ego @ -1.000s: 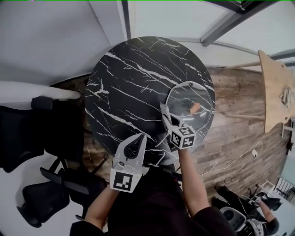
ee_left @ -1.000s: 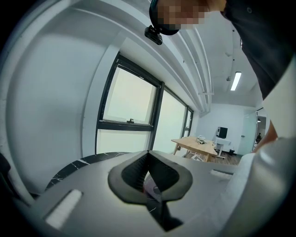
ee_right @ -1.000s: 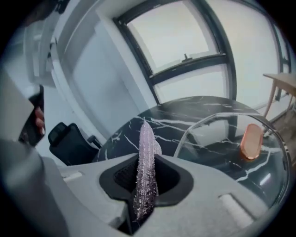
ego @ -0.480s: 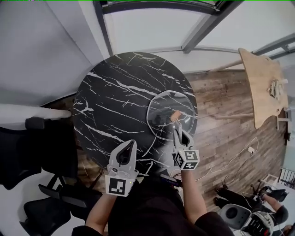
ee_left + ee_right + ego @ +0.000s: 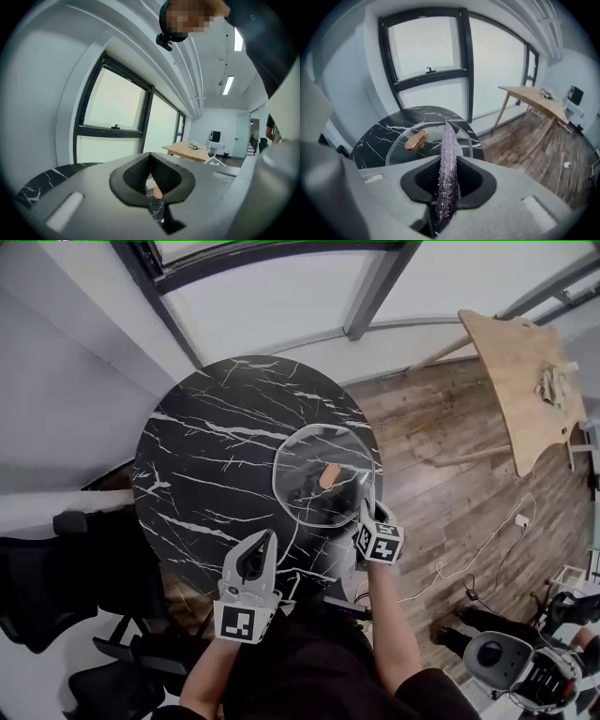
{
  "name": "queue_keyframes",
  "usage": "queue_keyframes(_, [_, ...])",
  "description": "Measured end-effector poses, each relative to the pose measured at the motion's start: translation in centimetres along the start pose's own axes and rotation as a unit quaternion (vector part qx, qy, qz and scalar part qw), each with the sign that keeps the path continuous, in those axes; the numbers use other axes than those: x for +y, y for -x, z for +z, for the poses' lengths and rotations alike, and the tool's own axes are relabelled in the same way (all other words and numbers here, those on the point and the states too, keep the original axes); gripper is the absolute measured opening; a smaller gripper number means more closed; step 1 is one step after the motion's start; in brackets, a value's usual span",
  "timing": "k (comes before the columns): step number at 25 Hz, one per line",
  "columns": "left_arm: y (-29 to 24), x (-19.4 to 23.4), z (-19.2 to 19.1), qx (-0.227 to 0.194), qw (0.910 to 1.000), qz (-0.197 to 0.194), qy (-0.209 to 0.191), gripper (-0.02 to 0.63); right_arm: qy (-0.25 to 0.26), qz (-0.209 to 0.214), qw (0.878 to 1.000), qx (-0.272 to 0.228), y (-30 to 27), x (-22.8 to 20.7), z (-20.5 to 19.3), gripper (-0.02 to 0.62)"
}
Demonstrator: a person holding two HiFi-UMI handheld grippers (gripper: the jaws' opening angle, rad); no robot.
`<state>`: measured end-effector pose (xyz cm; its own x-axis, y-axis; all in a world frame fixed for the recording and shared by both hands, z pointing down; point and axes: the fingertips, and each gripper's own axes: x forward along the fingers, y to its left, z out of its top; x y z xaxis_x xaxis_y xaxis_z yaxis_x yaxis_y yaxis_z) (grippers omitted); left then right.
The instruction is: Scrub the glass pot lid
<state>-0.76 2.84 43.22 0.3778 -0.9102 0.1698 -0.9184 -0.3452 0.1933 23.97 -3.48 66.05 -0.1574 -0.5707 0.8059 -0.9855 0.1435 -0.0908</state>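
The right gripper [image 5: 447, 161] pinches a glittery scrubber [image 5: 448, 136] upright; the left gripper [image 5: 149, 159] is pressed together, empty. The glass lid [image 5: 305, 474] lies just right of centre in the head view, on the black table [image 5: 206, 456]. Best to press the scrubber flat and circle the knob [image 5: 416, 139] lightly, lest the lid slide.

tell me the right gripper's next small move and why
Probably ease the right gripper forward and down until the scrubber presses on the lid beside the knob: its jaws are shut on the scrubber, which seems just short of the glass.
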Motion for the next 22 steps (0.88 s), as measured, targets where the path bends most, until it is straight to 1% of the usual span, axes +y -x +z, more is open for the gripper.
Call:
queue_keyframes(3, [-1.0,-0.9,-0.3,0.010,0.9999,-0.004,0.013,0.003,-0.040,0.004,0.999,0.037,-1.3,-0.9,-1.4,0.074])
queue_keyframes(7, [-1.9,-1.2,-0.3,0.011,0.9999,0.001,0.009,0.003,-0.050,0.013,0.997,0.052,-2.4,-0.8,-1.6,0.074])
queue_keyframes(11, [-2.5,-1.1,-0.3,0.010,0.9999,0.008,0.009,0.003,-0.045,0.025,0.997,0.062,-3.7,-0.3,-0.8,0.074])
queue_keyframes(14, [-2.9,-1.0,0.0,-0.004,0.9997,0.017,0.018,0.003,-0.035,0.036,0.996,0.072,-4.9,0.3,-0.4,0.074])
queue_keyframes(18, [-2.9,-0.8,-0.8,0.022,0.9995,0.019,0.013,0.003,-0.030,0.049,0.995,0.081,-6.0,0.7,0.2,0.074])
queue_keyframes(22, [-3.2,-0.3,-0.9,0.025,0.9993,0.025,0.015,0.003,-0.018,0.059,0.994,0.086,-7.2,0.7,1.6,0.074])
